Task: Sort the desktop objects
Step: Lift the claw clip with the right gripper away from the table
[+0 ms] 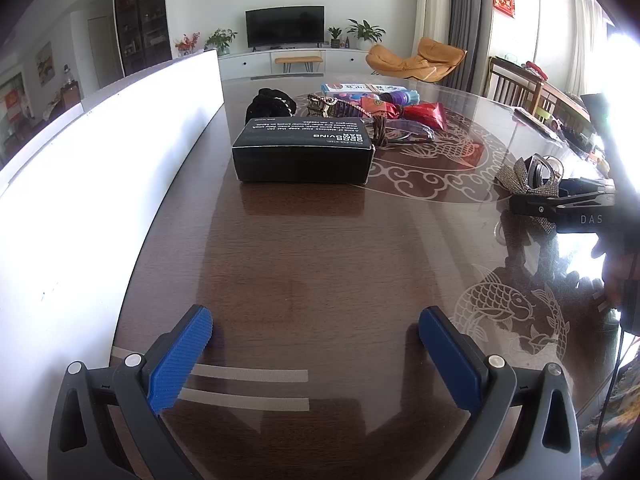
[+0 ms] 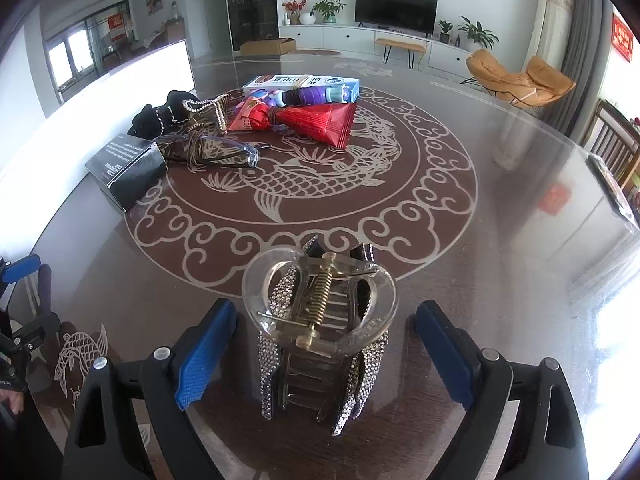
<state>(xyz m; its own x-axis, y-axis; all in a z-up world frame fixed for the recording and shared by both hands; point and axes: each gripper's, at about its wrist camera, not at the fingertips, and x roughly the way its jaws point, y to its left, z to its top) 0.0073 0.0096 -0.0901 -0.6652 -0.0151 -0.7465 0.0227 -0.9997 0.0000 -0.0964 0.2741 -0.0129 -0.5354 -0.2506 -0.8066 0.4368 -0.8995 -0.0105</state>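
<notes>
On the glass-topped table [image 2: 500, 168], a rhinestone hair claw [image 2: 320, 320] lies between the wide-spread blue pads of our right gripper [image 2: 324, 344] — neither pad touching it, nothing held. Our left gripper [image 1: 316, 356] stands equally wide over bare tabletop, empty. We judge the claw light, rigid and somewhat brittle, its clear plastic slick and its spring hinge liable to give — best taken across the studded flanks, not the loops. Unsorted items, including a black box [image 2: 128, 168], wait well beyond.
</notes>
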